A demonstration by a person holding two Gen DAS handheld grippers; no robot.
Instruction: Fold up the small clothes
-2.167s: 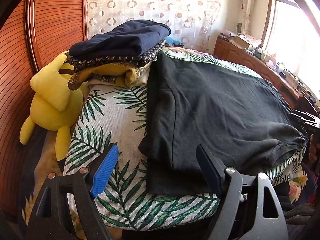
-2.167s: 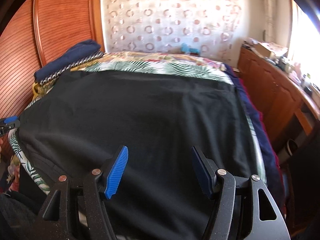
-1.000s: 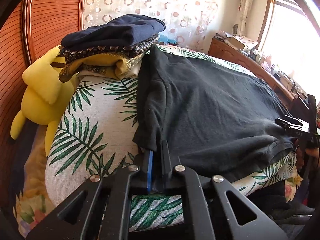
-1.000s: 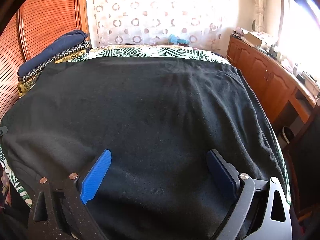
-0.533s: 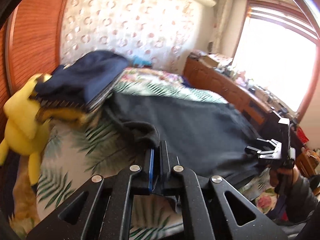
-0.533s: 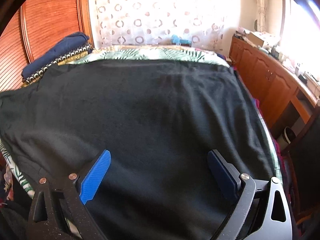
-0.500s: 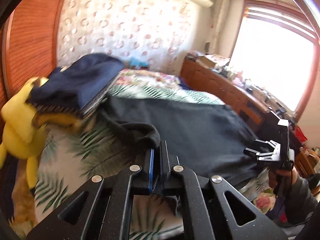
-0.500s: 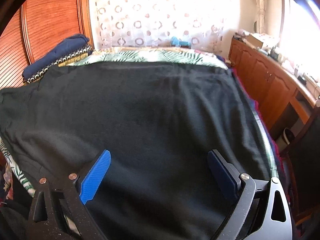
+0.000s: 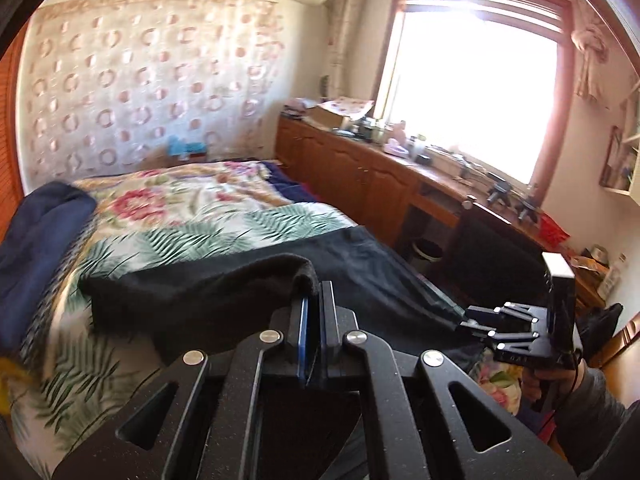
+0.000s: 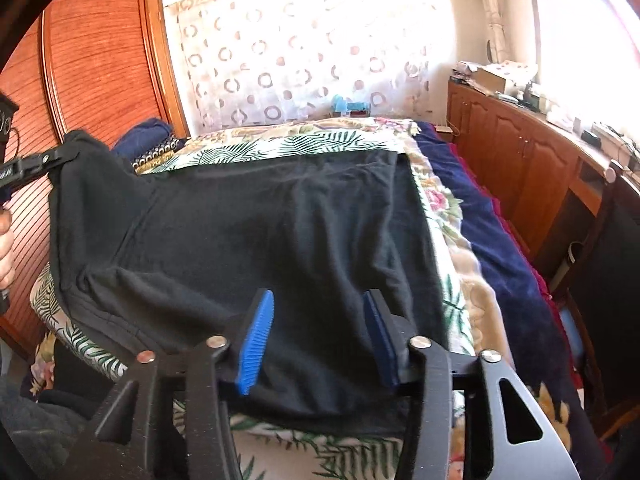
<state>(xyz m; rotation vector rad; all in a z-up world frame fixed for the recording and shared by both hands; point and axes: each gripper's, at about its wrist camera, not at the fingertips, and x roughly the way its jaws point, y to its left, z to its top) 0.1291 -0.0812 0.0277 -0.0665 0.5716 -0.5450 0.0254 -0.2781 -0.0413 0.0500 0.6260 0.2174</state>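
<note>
A black T-shirt [image 10: 256,224] lies spread on the leaf-print cloth [image 10: 288,144] on the bed. My left gripper [image 9: 314,300] is shut on the shirt's left sleeve edge [image 9: 240,276] and holds it lifted off the bed; it also shows in the right wrist view [image 10: 60,156]. My right gripper [image 10: 318,312] is partly closed around the shirt's near edge, jaws still apart, with the cloth between the fingers. In the left wrist view the right gripper [image 9: 468,322] looks closed on the shirt's edge.
A stack of folded clothes [image 9: 36,240], navy on top, sits at the bed's left. A wooden cabinet run [image 9: 360,168] with clutter stands under the window at right. A wooden wardrobe [image 10: 92,64] is at left. A dark chair [image 9: 492,256] stands by the bed.
My left gripper closed on the sleeve edge, then lifted it and swung right. My right gripper's jaws narrowed around the shirt's near edge, and the shirt has bunched.
</note>
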